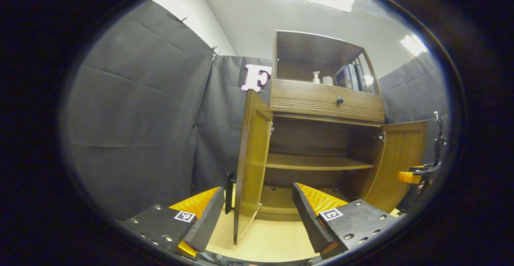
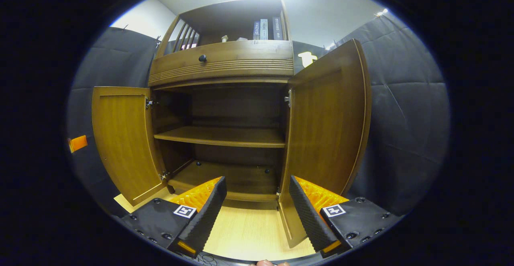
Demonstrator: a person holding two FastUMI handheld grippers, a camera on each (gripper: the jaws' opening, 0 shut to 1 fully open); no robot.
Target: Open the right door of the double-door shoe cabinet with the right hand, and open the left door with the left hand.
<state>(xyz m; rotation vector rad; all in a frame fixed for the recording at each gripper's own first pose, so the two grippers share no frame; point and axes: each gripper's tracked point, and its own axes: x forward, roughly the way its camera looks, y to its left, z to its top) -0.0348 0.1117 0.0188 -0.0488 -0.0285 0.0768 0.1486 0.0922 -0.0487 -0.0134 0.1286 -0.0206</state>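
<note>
Left door point(image 1: 251, 165) edge-on between fingers; right door point(image 2: 327, 125) wide open

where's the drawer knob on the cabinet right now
The drawer knob sits on the drawer front just above the open compartment, left of centre in the right gripper view; in the left gripper view it is below the white pump bottle.

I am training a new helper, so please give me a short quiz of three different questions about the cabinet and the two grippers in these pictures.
1. True or false: both doors of the cabinet stand open.
2. What does the left gripper hold? A) the left door B) the drawer knob C) nothing
3. Fill in: inside, one ____ divides the space.

Key: 1 true (the right door is open too). 2 C. 3 shelf. The right gripper is also open.
</note>
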